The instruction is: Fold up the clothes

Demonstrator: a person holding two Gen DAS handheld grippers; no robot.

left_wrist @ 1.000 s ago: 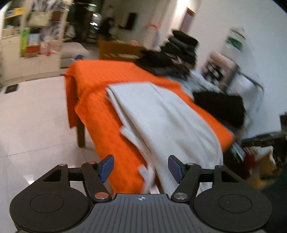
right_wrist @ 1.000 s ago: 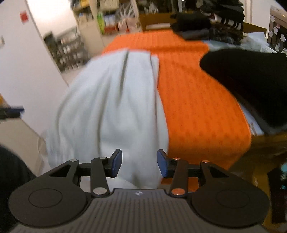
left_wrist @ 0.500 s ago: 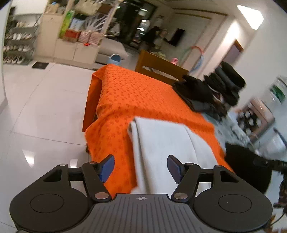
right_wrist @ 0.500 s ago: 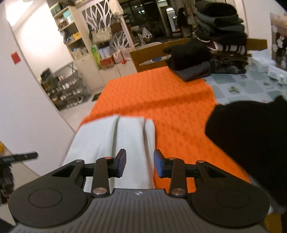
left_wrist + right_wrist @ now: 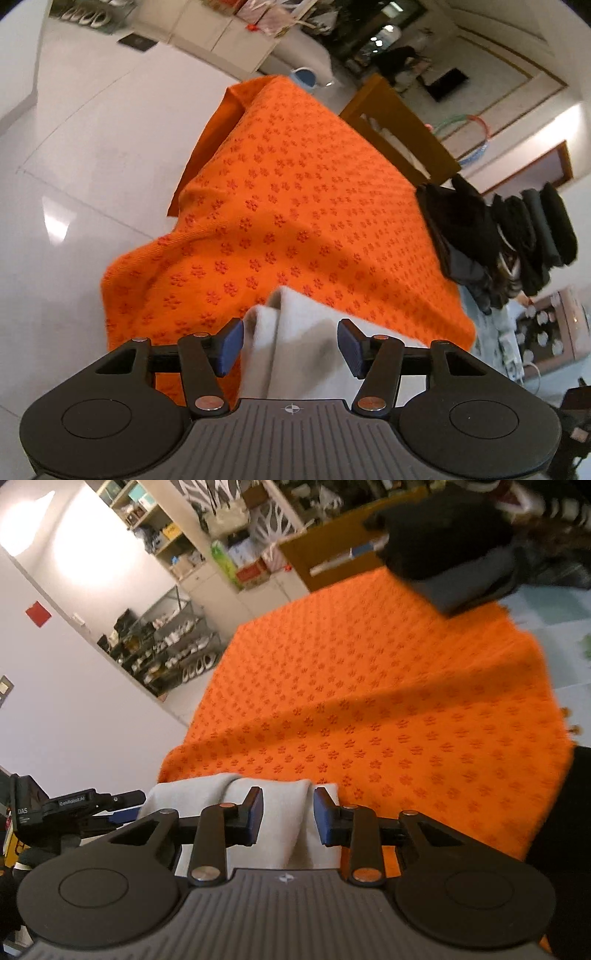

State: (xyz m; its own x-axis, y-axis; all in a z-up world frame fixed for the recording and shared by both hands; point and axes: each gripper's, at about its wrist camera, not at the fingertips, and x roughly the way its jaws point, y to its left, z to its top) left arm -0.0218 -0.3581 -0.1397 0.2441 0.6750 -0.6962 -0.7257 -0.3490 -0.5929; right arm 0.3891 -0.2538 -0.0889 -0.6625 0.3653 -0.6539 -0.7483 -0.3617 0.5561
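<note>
Left wrist view: the left tongs [image 5: 290,345] stand with jaws wide apart, and the pale grey garment [image 5: 310,354] bunches up between them without either pad pressing it. Right wrist view: the right tongs [image 5: 288,818] have a narrower gap, also unclosed, with a fold of the same garment [image 5: 280,812] rising into it. Nothing is gripped by either.

The garment lies at the near edge of the tabletop, gathered into ridges and not flat; how much hangs over the edge is hidden by the tool bodies. Beyond it the orange cloth [image 5: 295,206] covers the tabletop, rumpled near the front. A stack of dark clothes [image 5: 491,236] sits at the far right corner, and a black garment [image 5: 561,830] lies at the right edge.

Judgement: whether a fold is being set down or taken up cannot be settled here. For a clean result, any grip should take the full thickness of the layers at matching points on both sides, with both tools level, and the ridges should be smoothed before any crease is pressed.
</note>
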